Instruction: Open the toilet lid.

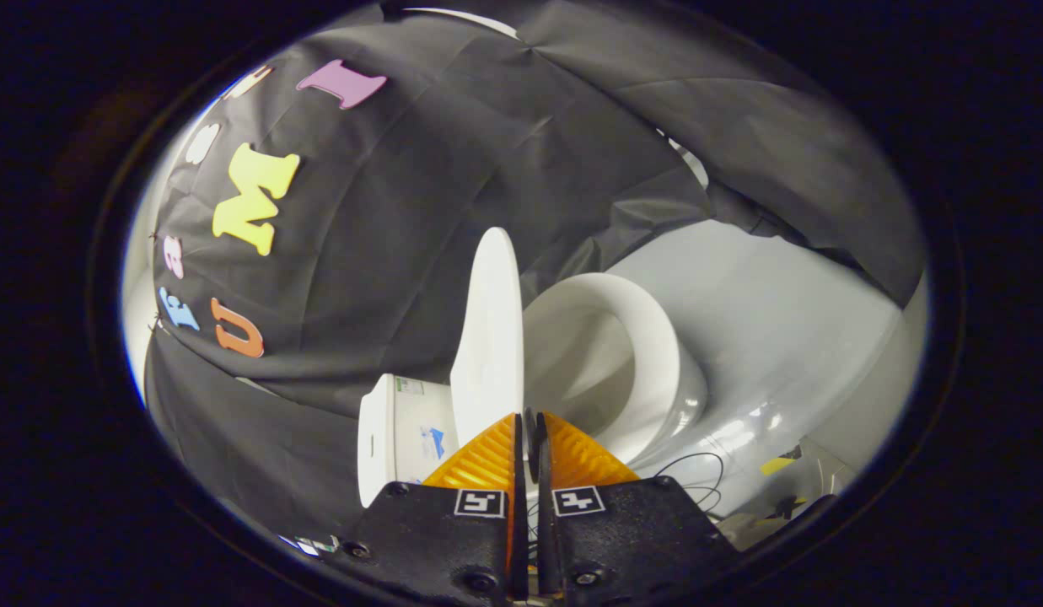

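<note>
The white toilet lid [487, 337] is lifted well away from the seat and shows nearly edge-on, running straight ahead from the fingers. My gripper [528, 415] is shut on the lid's near rim, which sits pinched in the narrow gap between both fingers. Beside the lid, the white seat ring and bowl [656, 354] lie uncovered, with the bowl's hollow in view. On the lid's other side stands the white tank [395, 430], bearing a small sticker.
Black cloth wall [420, 211] hangs behind the toilet and close around it. A glossy white floor [782, 320] spreads past the bowl. Thin black cables [690, 472] and a yellow tape strip [774, 464] lie on it near the toilet's base.
</note>
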The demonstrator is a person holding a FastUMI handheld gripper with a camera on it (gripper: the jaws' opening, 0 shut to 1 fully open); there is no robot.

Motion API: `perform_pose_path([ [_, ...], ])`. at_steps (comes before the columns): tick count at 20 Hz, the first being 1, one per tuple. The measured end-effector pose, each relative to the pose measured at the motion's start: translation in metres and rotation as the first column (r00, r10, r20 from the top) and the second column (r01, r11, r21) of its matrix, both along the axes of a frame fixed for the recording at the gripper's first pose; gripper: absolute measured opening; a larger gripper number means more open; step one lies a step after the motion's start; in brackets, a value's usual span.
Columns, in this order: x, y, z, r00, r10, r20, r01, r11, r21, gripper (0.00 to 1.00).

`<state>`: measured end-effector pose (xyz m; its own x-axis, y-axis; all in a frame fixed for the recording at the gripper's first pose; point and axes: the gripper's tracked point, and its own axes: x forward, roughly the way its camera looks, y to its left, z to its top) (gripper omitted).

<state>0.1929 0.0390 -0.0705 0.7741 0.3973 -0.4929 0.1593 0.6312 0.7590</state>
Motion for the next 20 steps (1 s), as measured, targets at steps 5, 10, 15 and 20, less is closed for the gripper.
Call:
perform_pose_path([
  [5,0.000,0.026,0.034,0.998,0.051,0.047,-0.048,0.997,-0.055,0.08],
  [10,-0.002,0.049,0.055,0.996,0.088,0.030,-0.079,0.975,-0.209,0.08],
  [15,-0.007,0.067,0.075,0.993,0.107,0.042,-0.095,0.967,-0.236,0.08],
  [20,-0.009,0.083,0.089,0.994,0.103,0.036,-0.093,0.973,-0.209,0.09],
])
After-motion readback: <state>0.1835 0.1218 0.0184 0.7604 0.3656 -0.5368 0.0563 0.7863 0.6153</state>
